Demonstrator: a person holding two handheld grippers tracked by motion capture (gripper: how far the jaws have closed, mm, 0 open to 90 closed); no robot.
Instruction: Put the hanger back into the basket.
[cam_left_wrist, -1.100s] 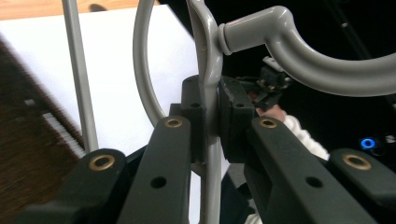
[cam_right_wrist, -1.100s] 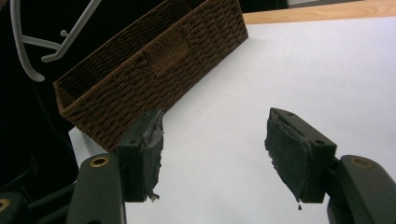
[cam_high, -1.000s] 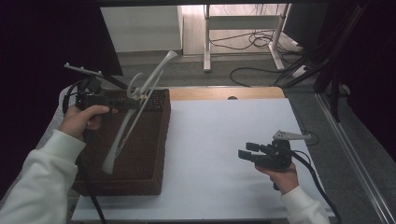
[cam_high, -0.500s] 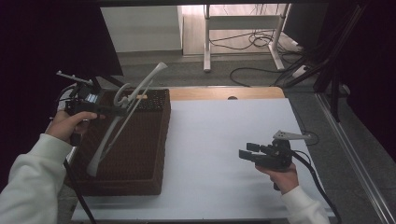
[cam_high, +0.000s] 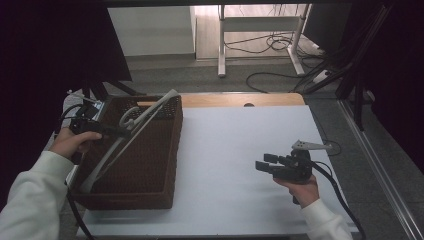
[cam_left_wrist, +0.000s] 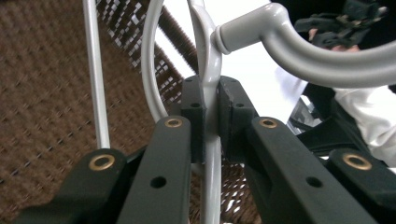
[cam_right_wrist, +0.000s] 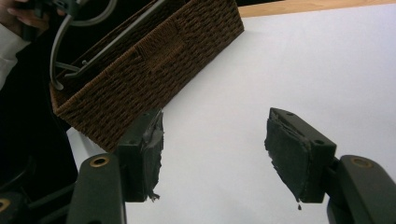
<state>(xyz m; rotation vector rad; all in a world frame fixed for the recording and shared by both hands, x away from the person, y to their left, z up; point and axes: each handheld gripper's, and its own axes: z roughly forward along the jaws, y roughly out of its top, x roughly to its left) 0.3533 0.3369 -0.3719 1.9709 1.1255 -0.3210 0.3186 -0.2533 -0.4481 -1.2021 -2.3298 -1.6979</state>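
Clamped at the neck between the pressed-together pads of the left gripper (cam_high: 120, 132): a pale grey clothes hanger (cam_high: 131, 134), smooth and tubular, curved hook above a thin straight bar, tilted over the woven basket (cam_high: 150, 165) at the table's left. In the left gripper view, black rubbery pads (cam_left_wrist: 232, 112) pinching the hanger's (cam_left_wrist: 208, 74) flat central stem, with the rounded hook sweeping off to the right and a slim rod running down at left. Lower end of the hanger down inside the basket near its near-left corner, upper end rising past the far rim.

Basket: dark brown wicker, rectangular, tight ribbed weave, open top, standing at the left edge of the white table top (cam_high: 240, 165). Table surface matte and plain, a strip of light wood along its far edge.

At near right, the right gripper (cam_high: 265, 162) held level above the white surface, jaws spread with nothing between them; in the right gripper view, worn black pads (cam_right_wrist: 287, 149) with frayed edges, well apart, facing the basket's (cam_right_wrist: 154, 60) long side. Grey three-cornered plate on top, black cable trailing toward the near right.

No readable writing or brand marks.

Broad open stretch of white table between basket and right gripper; floor cables and a white metal frame beyond the far edge.
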